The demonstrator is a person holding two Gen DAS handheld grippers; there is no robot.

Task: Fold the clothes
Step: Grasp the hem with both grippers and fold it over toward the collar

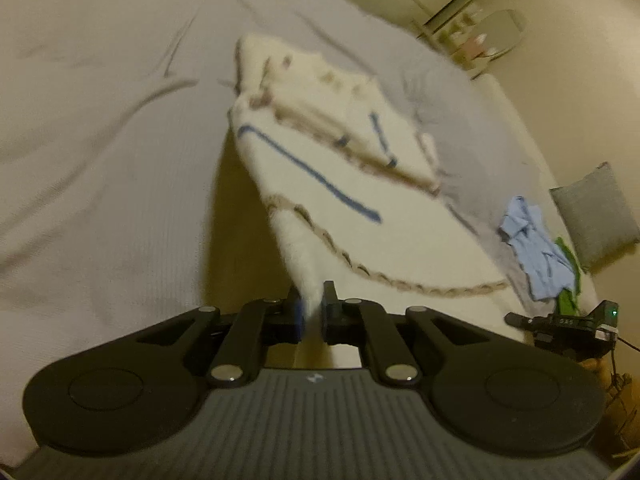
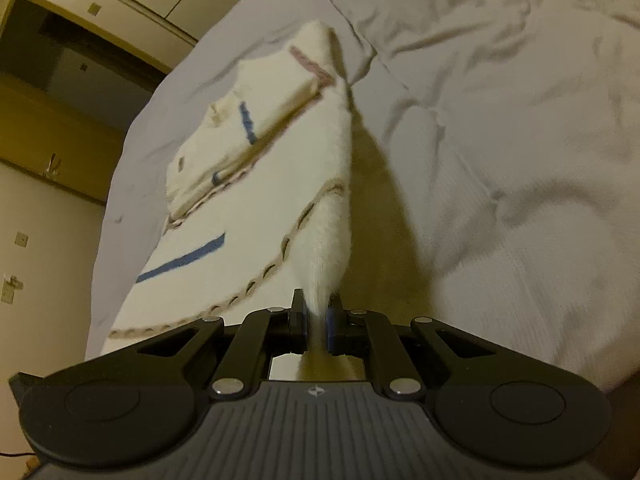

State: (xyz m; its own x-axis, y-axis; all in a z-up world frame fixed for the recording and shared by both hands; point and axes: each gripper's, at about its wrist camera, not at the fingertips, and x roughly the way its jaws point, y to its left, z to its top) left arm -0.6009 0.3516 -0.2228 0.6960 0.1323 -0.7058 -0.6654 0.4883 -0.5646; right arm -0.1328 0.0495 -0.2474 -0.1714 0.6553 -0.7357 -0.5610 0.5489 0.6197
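The left hand-held gripper [image 1: 312, 304] and the right hand-held gripper [image 2: 317, 312] each pinch one near corner of the white garment [image 1: 340, 168], a cream knit with blue stripes and a braided brown trim. From both pinched corners the cloth rises away forward, and its far part lies already doubled on the bed [image 1: 100, 140], ahead of both tools. A dark shadow sits under the raised edge, so I judge that this edge is lifted off the bed.

To do this step well, I think both corners should travel together, at the same height, forward over the part that lies ahead, so the raised edge stays straight and lands on the far edge. If one side goes faster, the fold will be crooked. The cloth between the two corners should stay lightly stretched, not slack.

The jaws of each tool are nearly closed, with only the thin cloth between the pads. No other thing is held.

Far off to the right of the left tool, a light blue garment [image 1: 532, 248] waits near a grey pillow [image 1: 592, 216].
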